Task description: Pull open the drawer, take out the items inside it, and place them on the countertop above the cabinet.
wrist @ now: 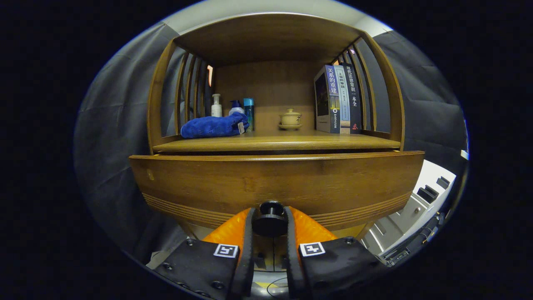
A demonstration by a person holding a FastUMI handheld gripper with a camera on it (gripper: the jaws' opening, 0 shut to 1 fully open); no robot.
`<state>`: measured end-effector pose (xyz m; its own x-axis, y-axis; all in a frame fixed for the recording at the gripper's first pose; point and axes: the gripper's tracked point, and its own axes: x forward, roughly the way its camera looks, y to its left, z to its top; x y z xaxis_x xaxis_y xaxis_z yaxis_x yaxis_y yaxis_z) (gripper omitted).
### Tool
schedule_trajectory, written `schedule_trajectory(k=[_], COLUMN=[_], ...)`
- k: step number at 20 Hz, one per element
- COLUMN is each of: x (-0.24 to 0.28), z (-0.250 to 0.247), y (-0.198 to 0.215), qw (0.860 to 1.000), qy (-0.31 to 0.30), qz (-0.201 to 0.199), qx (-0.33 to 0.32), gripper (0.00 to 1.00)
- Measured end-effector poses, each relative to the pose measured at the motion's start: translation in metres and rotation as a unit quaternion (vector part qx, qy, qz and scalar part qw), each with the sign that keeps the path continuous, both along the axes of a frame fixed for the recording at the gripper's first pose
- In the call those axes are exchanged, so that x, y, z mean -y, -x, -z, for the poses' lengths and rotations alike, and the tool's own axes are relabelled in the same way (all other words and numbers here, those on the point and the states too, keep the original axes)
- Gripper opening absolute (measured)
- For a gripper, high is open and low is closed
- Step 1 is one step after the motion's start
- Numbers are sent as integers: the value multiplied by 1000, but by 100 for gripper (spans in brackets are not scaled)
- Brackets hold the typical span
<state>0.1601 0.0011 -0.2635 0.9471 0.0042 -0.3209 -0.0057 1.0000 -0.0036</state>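
A wooden drawer front [275, 183] fills the space just ahead of me, pulled out a little from under the countertop [275, 143] of the cabinet. Its black round knob [270, 216] sits low in the middle of the front. My gripper [270, 227] has its two orange fingers [233, 233] pressed on either side of that knob, shut on it. The inside of the drawer is hidden behind its front panel.
On the countertop a blue towel [214, 126] lies at the left with a white pump bottle [216, 106] and a blue can [248, 109] behind it. A small lidded teacup [290, 118] stands mid-shelf, upright books [339, 100] at the right. A white cabinet [420, 200] stands lower right.
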Motion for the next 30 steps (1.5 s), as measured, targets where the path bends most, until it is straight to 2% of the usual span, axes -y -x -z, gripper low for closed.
schedule_trajectory(k=[23,30], x=[-7,-8], z=[0,0], y=[107,116], qw=[998,998], qy=[-3,1], qz=[-46,-53], qx=[-43,-46], gripper=[40,40])
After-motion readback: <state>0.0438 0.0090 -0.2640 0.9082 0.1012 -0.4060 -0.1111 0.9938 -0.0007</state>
